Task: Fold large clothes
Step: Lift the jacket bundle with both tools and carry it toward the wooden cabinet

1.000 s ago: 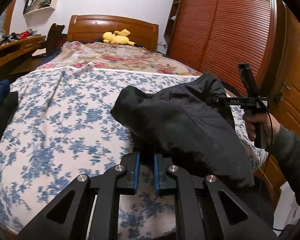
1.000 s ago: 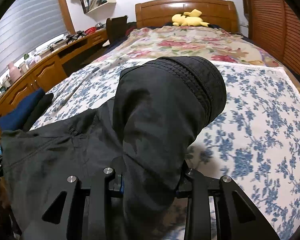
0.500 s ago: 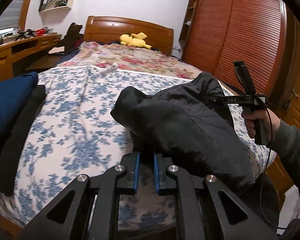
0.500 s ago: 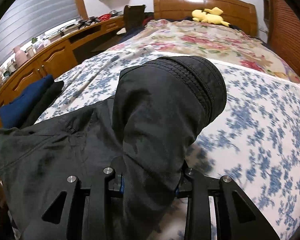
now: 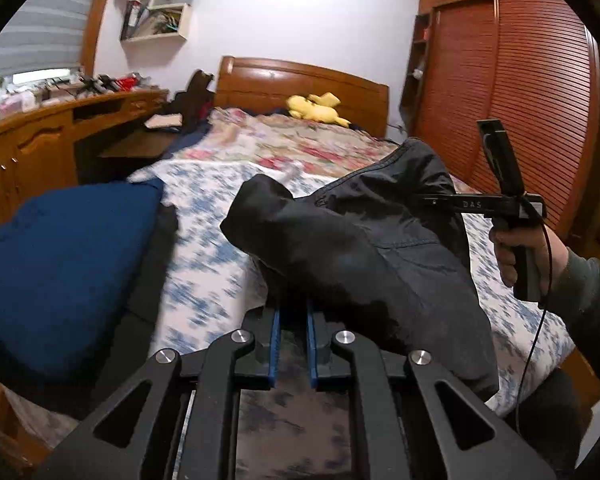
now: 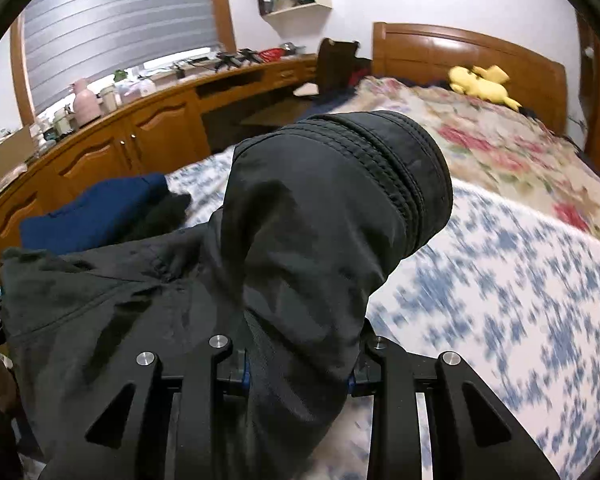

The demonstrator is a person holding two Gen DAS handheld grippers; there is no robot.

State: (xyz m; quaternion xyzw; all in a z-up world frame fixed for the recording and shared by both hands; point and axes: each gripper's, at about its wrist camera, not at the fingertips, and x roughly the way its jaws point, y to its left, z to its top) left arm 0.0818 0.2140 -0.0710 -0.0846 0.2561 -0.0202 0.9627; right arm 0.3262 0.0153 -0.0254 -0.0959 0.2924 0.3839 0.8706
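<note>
Left wrist view shows the left gripper [image 5: 292,320] clamped on the black jacket [image 5: 360,248] held above the floral bedsheet [image 5: 208,248], the right gripper [image 6: 298,364] at three o'clock tightening on its bunched fabric; next, probably, lay it flat for folding.

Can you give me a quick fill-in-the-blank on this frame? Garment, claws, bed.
1. Both claws grip one garment, whose colour is ____.
2. The plush toy near the headboard is ____ in colour.
3. At the edge of the bed, left of the left claw, lies a folded garment coloured ____.
4. The right claw clamps a thick bunch of fabric, so its jaws stand ____ apart than the left claw's.

Missing words: black; yellow; blue; wider
</note>
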